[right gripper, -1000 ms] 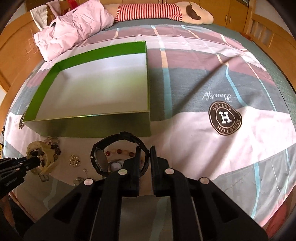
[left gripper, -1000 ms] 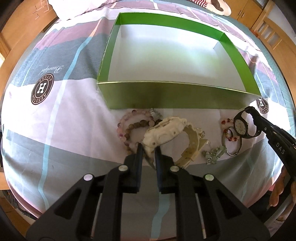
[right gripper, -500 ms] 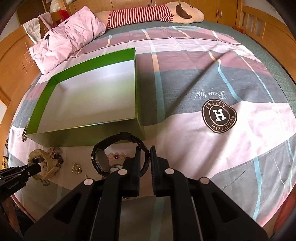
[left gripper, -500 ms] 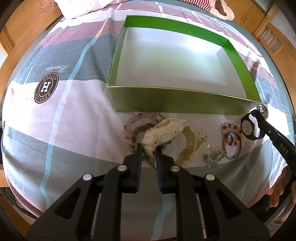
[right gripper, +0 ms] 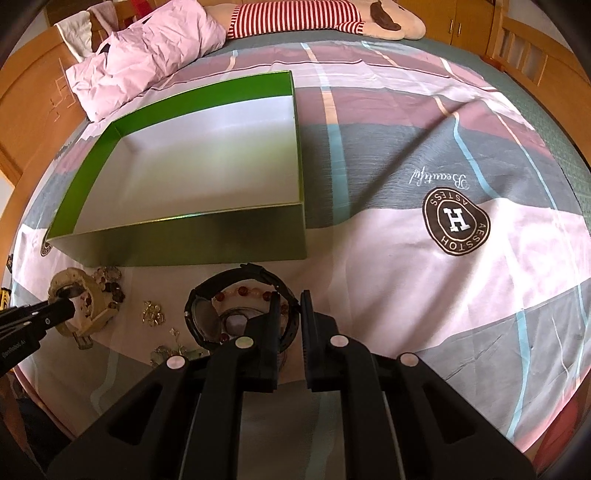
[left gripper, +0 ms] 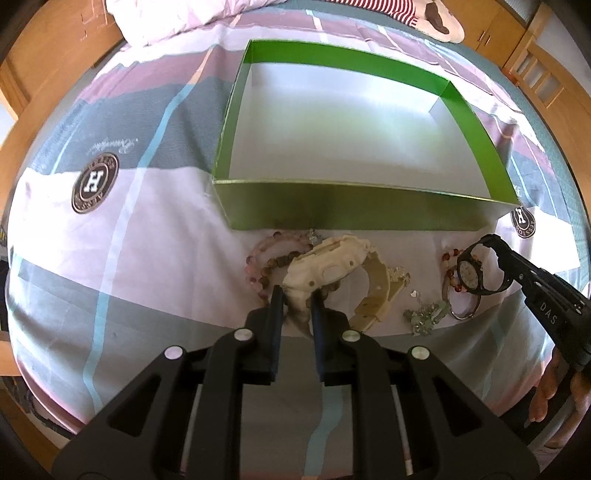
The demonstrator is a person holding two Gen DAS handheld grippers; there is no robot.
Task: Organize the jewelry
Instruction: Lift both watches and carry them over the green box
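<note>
Left wrist view. The left gripper [left gripper: 297, 297] points steeply down at the bedspread [left gripper: 147, 236]. Its two fingers are clenched on the strap end of the cream watch [left gripper: 325, 266]; the watch body sits just beyond the fingertips, tilted, and its buckle end curls away to the right of them. Pink and brown bead bracelets [left gripper: 266, 258] lie partly under the cream watch, just left of and ahead of the fingertips. Right of the fingers: a small clear-green crystal piece [left gripper: 424, 317], near it a metal ring [left gripper: 461, 306] with red beads [left gripper: 452, 266] above. Further right, the right gripper [left gripper: 498, 254] comes in from the edge, grasping the black watch [left gripper: 476, 271] by its band; the dial faces the camera. A hand [left gripper: 554, 391] shows at the lower right edge. Straight ahead of the fingers, past the jewelry, stands the green box [left gripper: 351, 214], open, white inside, nothing in it.

Right wrist view. The right gripper's [right gripper: 288, 301] fingers are pinched together on the band of the black watch [right gripper: 236, 306], which loops out to the left of and ahead of the fingertips. Through the loop, red beads [right gripper: 243, 291] and the metal ring [right gripper: 236, 321] show on the spread. Left of the fingers, small crystal pieces [right gripper: 151, 314]; further left the left gripper [right gripper: 68, 312], its tip against the cream watch [right gripper: 85, 299]. The green box [right gripper: 184, 236] lies ahead and to the left of the fingers. At the far end of the bed, a pink pillow [right gripper: 147, 59] and a striped plush toy [right gripper: 314, 16].
</note>
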